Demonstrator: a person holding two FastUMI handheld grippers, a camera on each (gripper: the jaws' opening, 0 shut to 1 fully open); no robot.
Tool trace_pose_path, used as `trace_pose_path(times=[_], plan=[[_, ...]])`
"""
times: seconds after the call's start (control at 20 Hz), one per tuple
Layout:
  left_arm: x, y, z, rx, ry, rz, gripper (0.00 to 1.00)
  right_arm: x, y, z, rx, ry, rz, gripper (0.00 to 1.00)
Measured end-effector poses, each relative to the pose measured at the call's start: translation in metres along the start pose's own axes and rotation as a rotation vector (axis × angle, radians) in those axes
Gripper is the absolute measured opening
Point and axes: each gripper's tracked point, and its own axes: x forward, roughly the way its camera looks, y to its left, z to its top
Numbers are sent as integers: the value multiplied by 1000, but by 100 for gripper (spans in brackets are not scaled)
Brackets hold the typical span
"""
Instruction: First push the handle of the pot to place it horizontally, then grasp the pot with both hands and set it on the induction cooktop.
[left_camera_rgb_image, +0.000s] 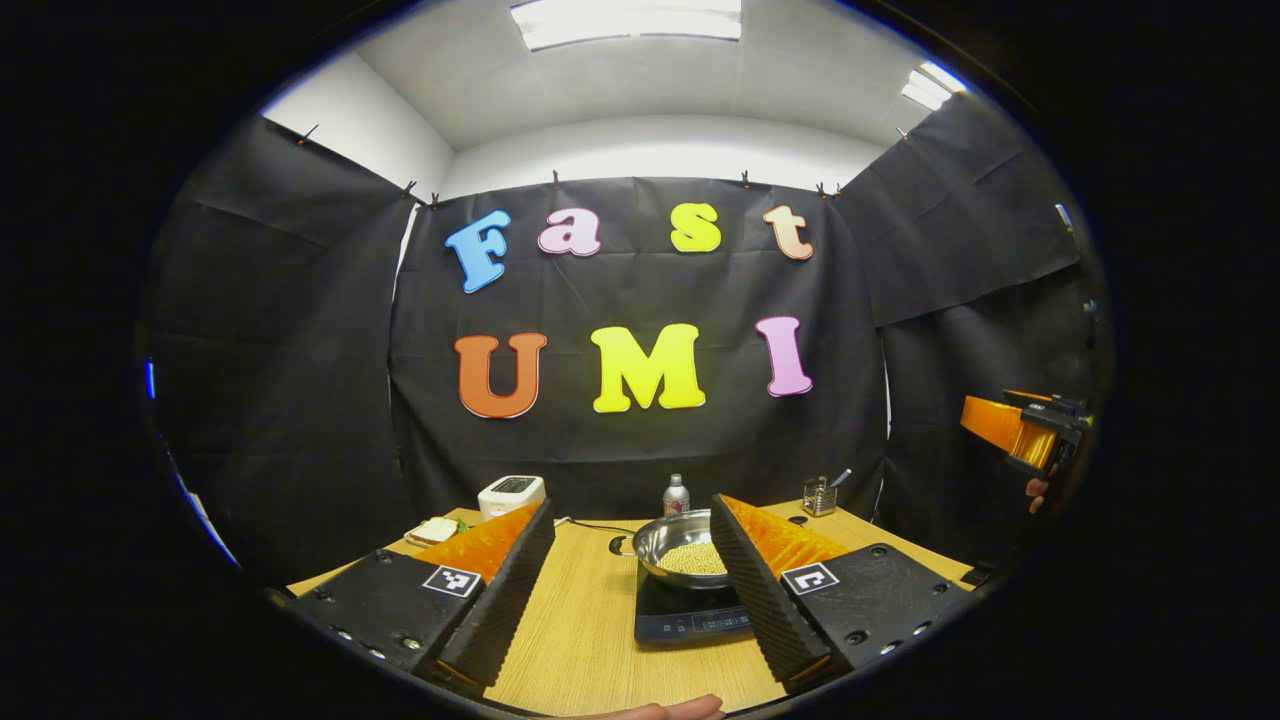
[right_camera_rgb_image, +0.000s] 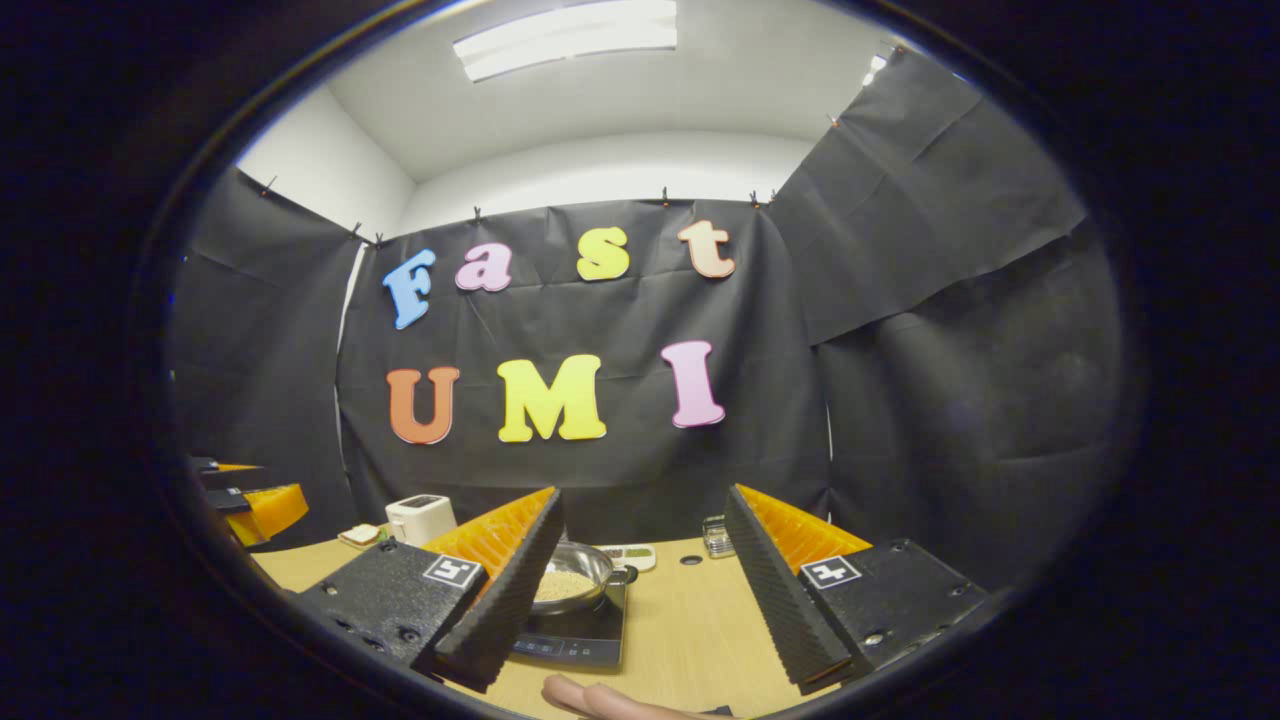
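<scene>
Spanning the lower part of both views, the wooden table (left_camera_rgb_image: 585, 620) carries every item noted. In the left gripper view, the left gripper (left_camera_rgb_image: 632, 585) has its jaws spread wide with nothing between them; the induction cooktop (left_camera_rgb_image: 690, 612) lies ahead, against the inner edge of its right finger, and the pot (left_camera_rgb_image: 685, 552) sits on top of it, holding pale grains. In the right gripper view, the right gripper (right_camera_rgb_image: 640, 600) is likewise wide apart and empty, with cooktop and pot partly hidden behind its left finger. Beyond the left gripper's left finger stand a white toaster (left_camera_rgb_image: 511, 494) and a sandwich (left_camera_rgb_image: 435, 530). Between its fingers, farther back, stands a small bottle (left_camera_rgb_image: 676, 495); beyond its right finger, a utensil holder (left_camera_rgb_image: 819, 495).
</scene>
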Motion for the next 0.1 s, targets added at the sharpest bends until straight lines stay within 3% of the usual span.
trace_pose_path(times=[0.1], plan=[[10,-8,-1,19,-2,-14,93,9,-10,4,0,-16,-8,100]])
